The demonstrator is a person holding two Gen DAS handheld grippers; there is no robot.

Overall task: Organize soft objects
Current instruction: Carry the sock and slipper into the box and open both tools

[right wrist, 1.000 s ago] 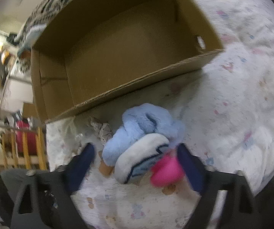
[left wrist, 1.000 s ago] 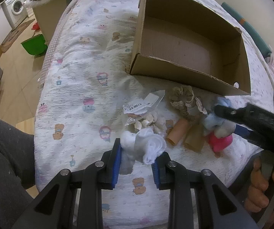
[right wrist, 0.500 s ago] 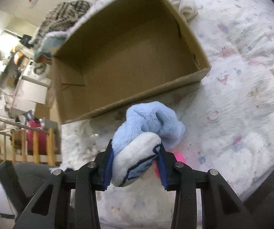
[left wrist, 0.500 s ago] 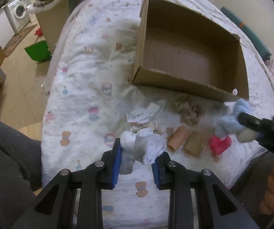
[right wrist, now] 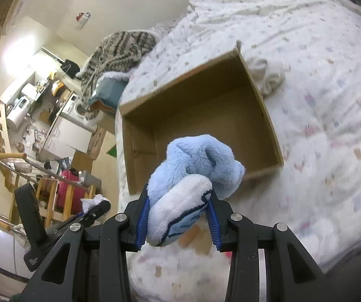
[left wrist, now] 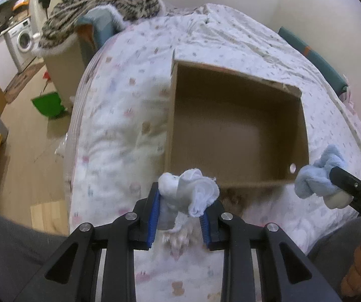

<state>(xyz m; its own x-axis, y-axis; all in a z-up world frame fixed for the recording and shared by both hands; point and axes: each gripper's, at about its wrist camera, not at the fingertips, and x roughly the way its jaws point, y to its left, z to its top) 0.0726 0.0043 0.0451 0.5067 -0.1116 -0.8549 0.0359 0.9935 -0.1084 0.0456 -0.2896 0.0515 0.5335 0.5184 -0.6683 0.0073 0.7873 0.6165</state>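
- Box [left wrist: 238, 125] of cardboard sits open in mid-frame on my left view, its near wall just past both grippers; small items lie blurred on the quilt below that wall, half hidden by my left fingers.
- White sock [left wrist: 189, 193] is pinched between the pads of my left gripper [left wrist: 180, 214], bunched and sticking up above the tips.
- Blue sock [right wrist: 193, 176], fluffy, rolled with a white one, is clamped in my right gripper [right wrist: 177, 216]; those jaws have just been closing on it. It hangs in front of the box's near edge.
- Quilt [left wrist: 120, 130], printed, covers the bed; wood floor, a green bin [left wrist: 48, 104] and a washer [left wrist: 23, 41] fill the upper left.
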